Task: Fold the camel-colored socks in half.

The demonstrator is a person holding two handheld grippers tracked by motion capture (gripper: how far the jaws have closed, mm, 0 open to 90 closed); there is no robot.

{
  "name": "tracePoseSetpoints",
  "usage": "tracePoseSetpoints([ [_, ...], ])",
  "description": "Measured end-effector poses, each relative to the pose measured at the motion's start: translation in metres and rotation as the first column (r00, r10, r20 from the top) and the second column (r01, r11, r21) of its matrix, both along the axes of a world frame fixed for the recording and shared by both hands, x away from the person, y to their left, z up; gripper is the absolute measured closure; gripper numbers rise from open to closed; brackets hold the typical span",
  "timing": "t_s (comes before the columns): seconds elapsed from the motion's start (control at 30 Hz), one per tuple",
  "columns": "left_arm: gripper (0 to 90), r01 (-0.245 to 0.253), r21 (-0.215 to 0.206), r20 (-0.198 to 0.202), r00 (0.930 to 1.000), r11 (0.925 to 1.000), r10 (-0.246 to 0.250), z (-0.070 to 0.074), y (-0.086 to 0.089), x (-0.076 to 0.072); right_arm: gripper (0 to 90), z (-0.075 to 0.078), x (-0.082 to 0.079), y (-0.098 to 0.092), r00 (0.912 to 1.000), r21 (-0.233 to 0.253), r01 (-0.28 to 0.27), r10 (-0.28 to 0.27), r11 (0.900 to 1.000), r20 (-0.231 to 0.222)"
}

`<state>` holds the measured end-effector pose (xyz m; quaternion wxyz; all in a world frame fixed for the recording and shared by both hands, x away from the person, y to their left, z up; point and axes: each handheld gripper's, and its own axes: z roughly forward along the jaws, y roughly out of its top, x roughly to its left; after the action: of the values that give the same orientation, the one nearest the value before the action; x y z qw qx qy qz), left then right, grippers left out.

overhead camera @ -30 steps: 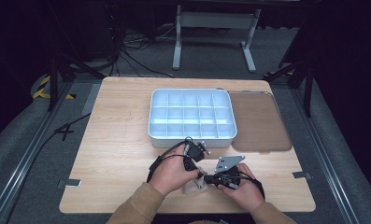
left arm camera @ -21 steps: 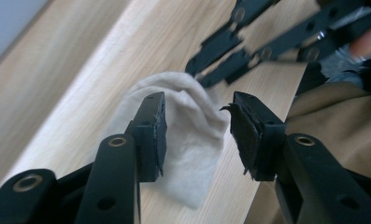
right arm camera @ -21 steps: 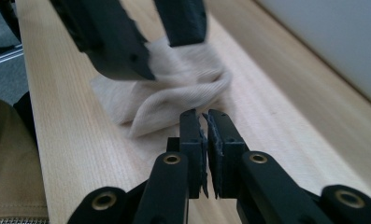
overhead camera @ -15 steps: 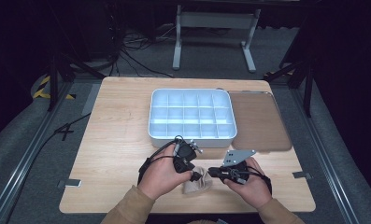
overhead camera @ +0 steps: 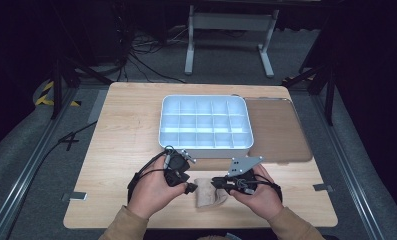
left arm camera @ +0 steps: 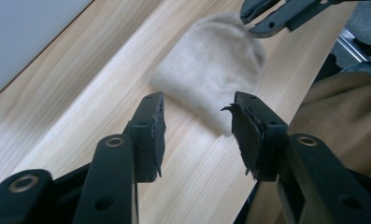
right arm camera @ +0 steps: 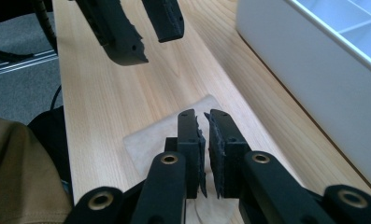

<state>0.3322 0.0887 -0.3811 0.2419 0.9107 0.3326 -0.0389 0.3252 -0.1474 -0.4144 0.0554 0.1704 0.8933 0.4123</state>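
Seemingly to lift it, the right claw [right arm camera: 204, 140] pinched the cloth [overhead camera: 209, 192] on the worktop [overhead camera: 126, 125]; the left claw [left arm camera: 197, 133] gaped wide beside it.

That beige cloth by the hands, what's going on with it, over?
Left gripper open, just short of the beige cloth. Right gripper nearly shut over it; grip unclear. Cloth flat on table. White tray behind, not in the way.

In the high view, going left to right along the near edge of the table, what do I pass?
Left hand → left hand-held gripper → beige cloth → right hand-held gripper → right hand.
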Motion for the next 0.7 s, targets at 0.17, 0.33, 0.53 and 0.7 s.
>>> tracePoseSetpoints([
  [0.17,55.2,-0.029,0.005,-0.01,0.9995,0.9996,0.029,-0.002,0.008,-0.003,83.8,-0.002,0.001,0.011,0.9995,-0.014,-0.03,0.03,0.999,-0.01],
  [0.33,55.3,-0.052,0.012,-0.024,0.9984,0.9986,0.052,-0.005,0.014,-0.003,83.8,-0.009,0.002,0.019,0.9985,-0.05,-0.052,0.051,0.997,-0.017],
  [0.53,55.3,-0.045,0.015,-0.029,0.9985,0.9989,0.046,-0.008,0.014,0.0,83.5,-0.013,0.003,0.016,0.9989,-0.074,-0.04,0.038,0.996,-0.029],
  [0.7,54.6,-0.034,0.021,-0.035,0.9988,0.9992,0.035,-0.008,0.01,0.003,83.1,-0.014,0.003,0.011,0.9993,-0.087,-0.023,0.021,0.996,-0.032],
])
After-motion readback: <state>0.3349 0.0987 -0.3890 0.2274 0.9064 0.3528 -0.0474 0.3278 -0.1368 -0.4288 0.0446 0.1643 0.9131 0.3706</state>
